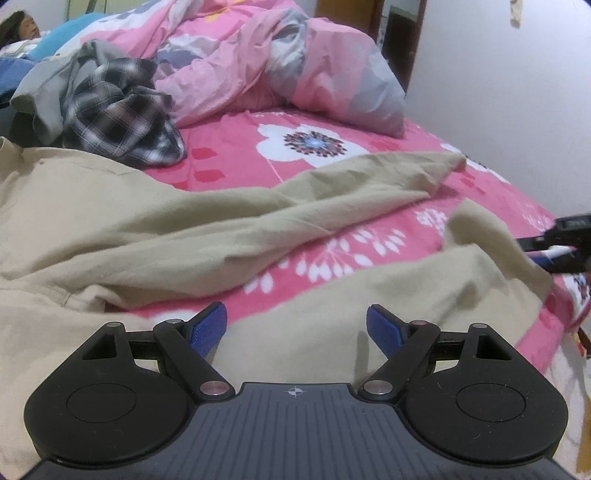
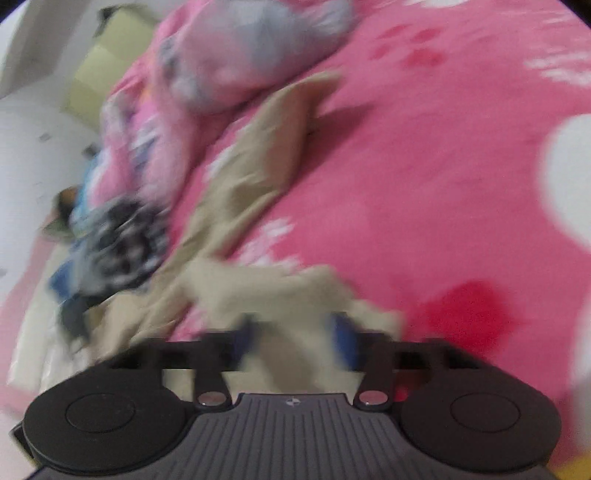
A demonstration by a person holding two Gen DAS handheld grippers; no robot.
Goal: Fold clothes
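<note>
A pair of beige trousers (image 1: 177,229) lies spread and rumpled across a pink floral bedsheet (image 1: 236,147), its two legs running toward the right with a strip of sheet showing between them. The left gripper (image 1: 295,325) hovers low over the near leg with its blue pads (image 1: 208,326) spread wide apart, gripping nothing.

At the right edge of the left wrist view, the right gripper (image 1: 554,251) sits at the end of the near trouser leg. The right wrist view is badly blurred — beige cloth rises between the right gripper's blue pads (image 2: 341,339), which stand fairly close, but whether they actually pinch the fabric cannot be told.

At the far left, a black-and-white plaid shirt (image 1: 122,118) lies crumpled just beyond the trousers, with a grey garment (image 1: 48,85) bunched against it. Behind them, a pink and grey duvet (image 1: 258,62) is heaped along the far side of the bed. A person (image 1: 22,26) lies in the far left corner — only the head and dark hair show.
</note>
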